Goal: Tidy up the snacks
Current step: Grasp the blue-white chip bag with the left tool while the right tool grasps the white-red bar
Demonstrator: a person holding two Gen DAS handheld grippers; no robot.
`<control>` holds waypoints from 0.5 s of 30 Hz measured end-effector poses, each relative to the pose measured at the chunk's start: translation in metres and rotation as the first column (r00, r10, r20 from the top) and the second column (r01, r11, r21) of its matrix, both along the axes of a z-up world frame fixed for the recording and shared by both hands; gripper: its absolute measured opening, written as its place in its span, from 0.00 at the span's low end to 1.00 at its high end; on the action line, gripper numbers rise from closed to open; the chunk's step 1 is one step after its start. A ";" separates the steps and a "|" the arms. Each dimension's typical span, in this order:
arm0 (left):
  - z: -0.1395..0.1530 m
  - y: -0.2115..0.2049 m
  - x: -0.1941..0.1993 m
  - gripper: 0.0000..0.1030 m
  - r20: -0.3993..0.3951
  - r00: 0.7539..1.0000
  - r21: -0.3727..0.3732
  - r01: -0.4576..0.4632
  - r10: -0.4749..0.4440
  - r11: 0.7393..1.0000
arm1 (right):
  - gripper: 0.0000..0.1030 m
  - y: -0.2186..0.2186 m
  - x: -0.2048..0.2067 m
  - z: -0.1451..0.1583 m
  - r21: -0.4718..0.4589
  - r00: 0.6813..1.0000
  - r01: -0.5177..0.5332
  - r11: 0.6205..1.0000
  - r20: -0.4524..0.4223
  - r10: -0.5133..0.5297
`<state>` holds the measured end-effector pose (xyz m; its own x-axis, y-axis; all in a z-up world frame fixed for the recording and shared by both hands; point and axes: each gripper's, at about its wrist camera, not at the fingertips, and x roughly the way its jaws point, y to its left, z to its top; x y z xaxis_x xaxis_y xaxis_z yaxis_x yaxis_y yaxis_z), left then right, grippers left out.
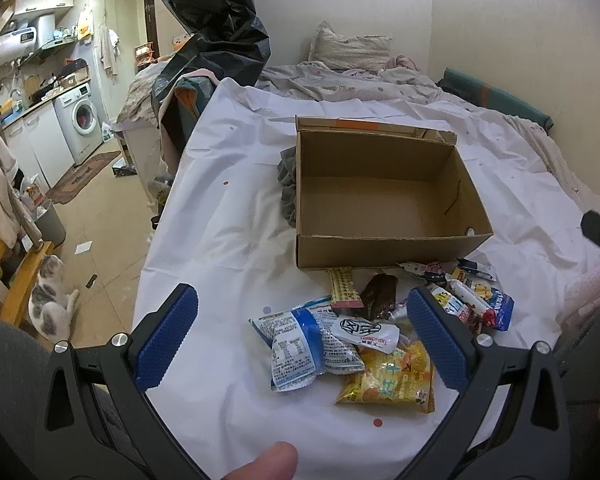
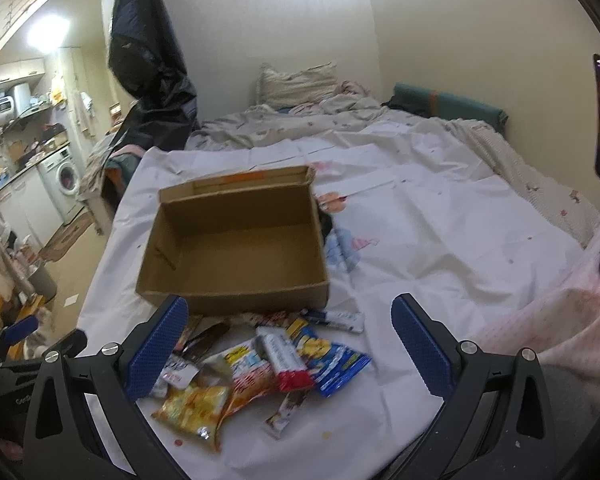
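you are holding both claws just above the near edge of a bed draped in a white sheet (image 1: pixel 228 208). your thumb tip (image 1: pixel 268 462) is showing at the bottom of the left wrist view. the left claw (image 1: pixel 302 340) is spreading its blue pads wide apart and gripping nothing; it is hovering over a pile of snack packets. the right claw (image 2: pixel 290 346) is likewise gaping wide and empty, hanging over the same pile from the other side.

between the left claw's pads a blue and white packet (image 1: pixel 300 346) is lying flat, with a small white sachet (image 1: pixel 366 334) overlapping it and a yellow packet (image 1: pixel 388 380) just beside it, nearer to you. a little farther on, a dark brown wrapper (image 1: pixel 380 294) and a pale yellow bar (image 1: pixel 345 290) are lying close to the box. in the right wrist view a red and white bar (image 2: pixel 286 360) is resting on top of a blue packet (image 2: pixel 334 360), and a small bar (image 2: pixel 286 412) is lying apart at the near edge of the pile.

just beyond the snacks an open cardboard box (image 2: pixel 236 240) is sitting on the sheet, with nothing inside it. a grey cloth (image 1: pixel 288 188) is touching its left wall.

farther back, a rumpled duvet and a pillow (image 1: pixel 350 50) are lying against the wall. to the left a black plastic bag (image 1: pixel 216 24) is hanging, a cat (image 1: pixel 50 300) is sitting on the floor, and a washing machine (image 1: pixel 80 120) is standing in the kitchen area.
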<state>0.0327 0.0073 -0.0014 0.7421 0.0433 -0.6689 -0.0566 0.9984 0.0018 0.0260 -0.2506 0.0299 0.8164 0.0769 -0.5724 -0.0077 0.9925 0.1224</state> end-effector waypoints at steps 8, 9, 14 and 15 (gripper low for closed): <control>0.013 -0.005 0.035 1.00 -0.047 0.997 0.014 0.054 -0.053 0.998 | 1.00 -0.019 0.025 0.001 0.039 0.998 0.023 0.999 -0.055 -0.021; 0.014 -0.004 0.042 1.00 -0.065 0.996 0.017 0.062 -0.061 0.998 | 1.00 -0.024 0.030 0.001 0.048 0.998 0.024 0.999 -0.062 -0.021; 0.015 0.003 0.080 1.00 -0.155 0.985 0.008 0.082 -0.080 0.997 | 1.00 -0.049 0.063 -0.004 0.175 0.988 -0.040 0.984 -0.142 0.066; 0.014 0.003 0.084 1.00 -0.167 0.983 0.004 0.083 -0.082 0.997 | 1.00 -0.051 0.074 -0.010 0.196 0.978 -0.058 0.979 -0.188 0.095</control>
